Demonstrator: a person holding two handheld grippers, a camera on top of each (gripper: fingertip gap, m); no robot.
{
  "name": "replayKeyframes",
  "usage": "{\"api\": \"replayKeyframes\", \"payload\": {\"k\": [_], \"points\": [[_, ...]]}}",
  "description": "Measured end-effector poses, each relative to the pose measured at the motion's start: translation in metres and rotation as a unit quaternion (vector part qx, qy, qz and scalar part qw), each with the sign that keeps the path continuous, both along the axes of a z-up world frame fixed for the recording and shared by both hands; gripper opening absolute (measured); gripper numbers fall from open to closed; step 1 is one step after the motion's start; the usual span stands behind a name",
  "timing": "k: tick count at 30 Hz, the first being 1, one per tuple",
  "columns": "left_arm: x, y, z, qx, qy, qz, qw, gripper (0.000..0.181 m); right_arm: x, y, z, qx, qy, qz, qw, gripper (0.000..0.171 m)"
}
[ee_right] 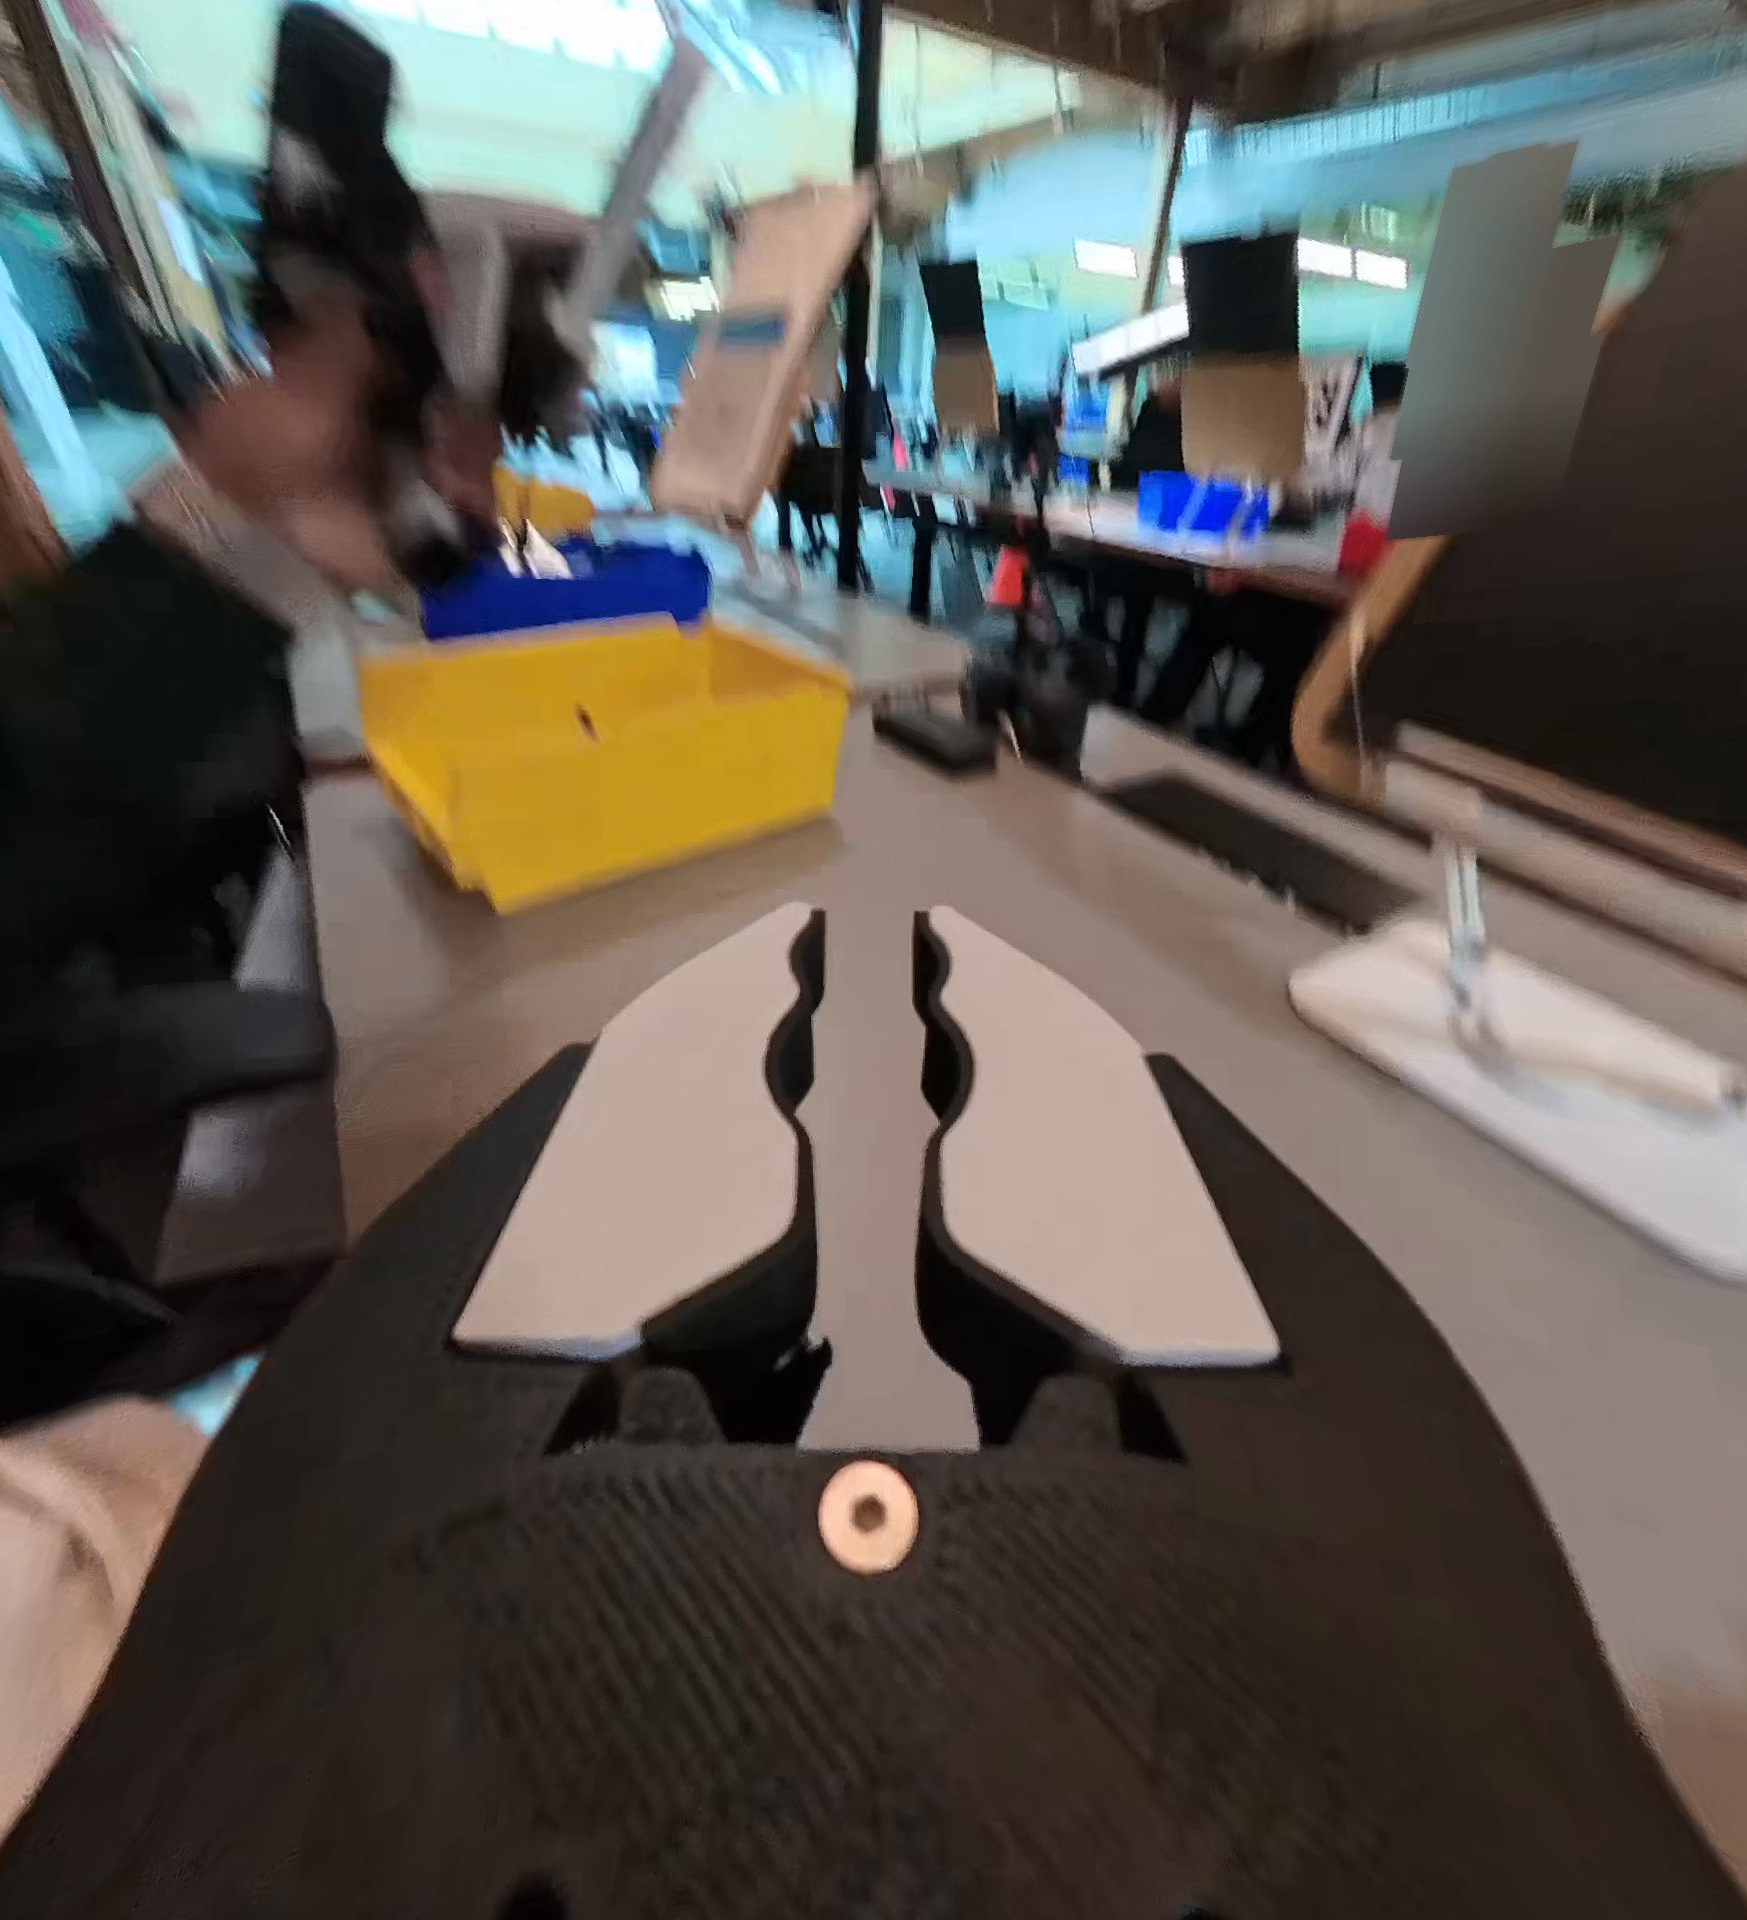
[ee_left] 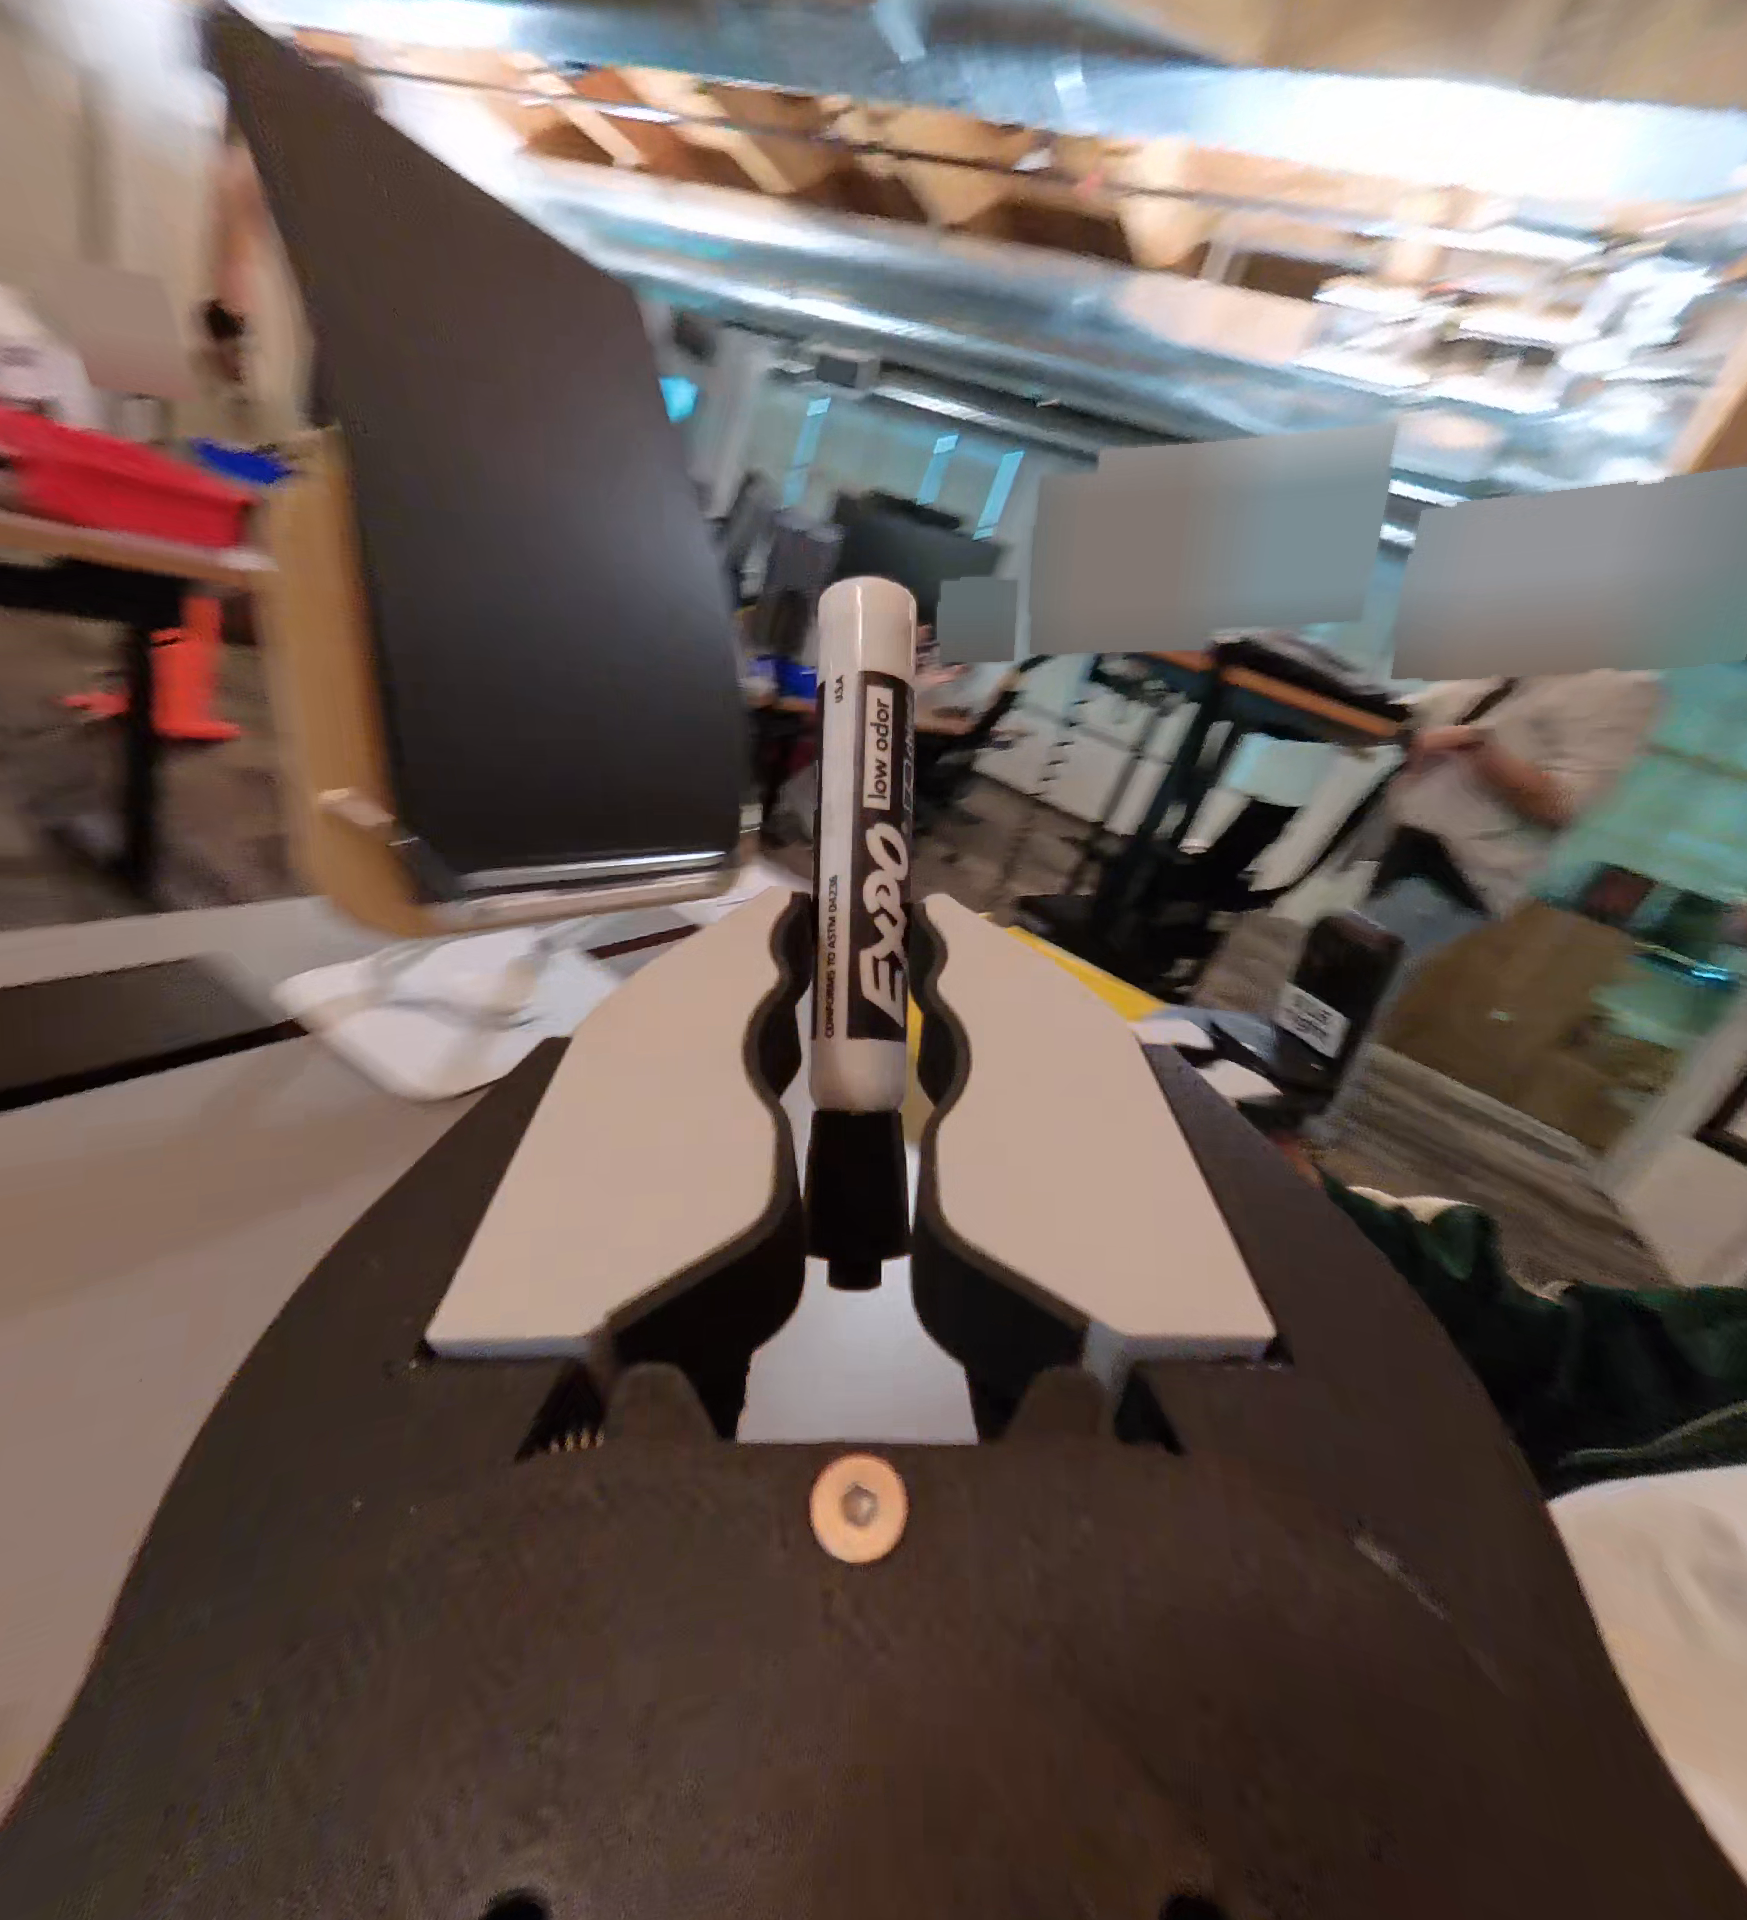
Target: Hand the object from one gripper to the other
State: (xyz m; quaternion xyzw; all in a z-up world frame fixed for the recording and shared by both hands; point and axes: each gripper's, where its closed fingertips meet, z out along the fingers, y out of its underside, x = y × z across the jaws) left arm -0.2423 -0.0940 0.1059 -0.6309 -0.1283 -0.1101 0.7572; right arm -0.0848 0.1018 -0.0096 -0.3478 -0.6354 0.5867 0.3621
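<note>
A white dry-erase marker (ee_left: 864,831) with a black label and a black cap stands upright between the fingers of my left gripper (ee_left: 858,914), cap end down. The left gripper is shut on its barrel and holds it in the air above the grey table (ee_left: 69,1247). My right gripper (ee_right: 869,920) is held low over the table (ee_right: 952,852), its jaws a narrow gap apart with nothing between them. A blurred dark shape with a hand (ee_right: 360,343) shows at the upper left of the right wrist view; I cannot tell what it is.
A yellow bin (ee_right: 620,758) and a blue bin (ee_right: 578,597) stand on the table ahead of the right gripper. A dark monitor (ee_left: 505,520) on a white stand base (ee_right: 1575,1122) is at the right, with a black keyboard (ee_right: 1253,842) beside it. Tip to tip, the grippers are about 30 cm apart.
</note>
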Motion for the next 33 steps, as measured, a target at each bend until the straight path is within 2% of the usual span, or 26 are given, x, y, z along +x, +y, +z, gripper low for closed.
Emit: {"api": "replayKeyframes", "payload": {"k": [3, 5, 9, 13, 19, 21, 26, 27, 29, 33], "points": [[0.052, 0.061, -0.003, 0.060, 0.001, -0.087, 0.994, 0.017, -0.007, -0.018, 0.069, -0.063, 0.066, 0.041, 0.995, 0.021], [0.079, 0.095, -0.015, 0.085, -0.023, -0.139, 0.986, 0.016, -0.010, -0.020, 0.093, -0.119, 0.072, 0.070, 0.988, 0.032], [0.124, 0.142, -0.036, 0.121, -0.087, -0.240, 0.959, 0.017, 0.002, -0.008, 0.100, -0.211, 0.050, 0.114, 0.970, 0.040], [0.158, 0.176, -0.069, 0.091, -0.064, -0.265, 0.958, 0.016, 0.009, 0.007, 0.094, -0.238, 0.040, 0.121, 0.963, 0.045], [0.181, 0.186, -0.078, 0.101, -0.047, -0.271, 0.956, 0.016, 0.007, -0.005, 0.080, -0.219, 0.004, 0.133, 0.967, 0.038], [0.185, 0.188, -0.080, 0.094, -0.034, -0.272, 0.957, 0.017, 0.006, -0.007, 0.078, -0.212, 0.005, 0.128, 0.969, 0.022], [0.186, 0.188, -0.084, 0.091, -0.009, -0.266, 0.960, 0.017, 0.007, -0.007, 0.075, -0.205, 0.005, 0.128, 0.970, 0.020], [0.186, 0.189, -0.088, 0.076, -0.006, -0.266, 0.961, 0.020, 0.007, -0.007, 0.073, -0.196, 0.006, 0.125, 0.972, 0.020], [0.182, 0.194, -0.102, 0.039, 0.008, -0.259, 0.965, 0.037, 0.007, -0.006, 0.069, -0.170, 0.007, 0.121, 0.978, 0.020], [0.172, 0.199, -0.137, -0.030, 0.064, -0.247, 0.967, 0.044, 0.004, 0.001, 0.050, -0.100, -0.014, 0.100, 0.990, 0.020]]}}
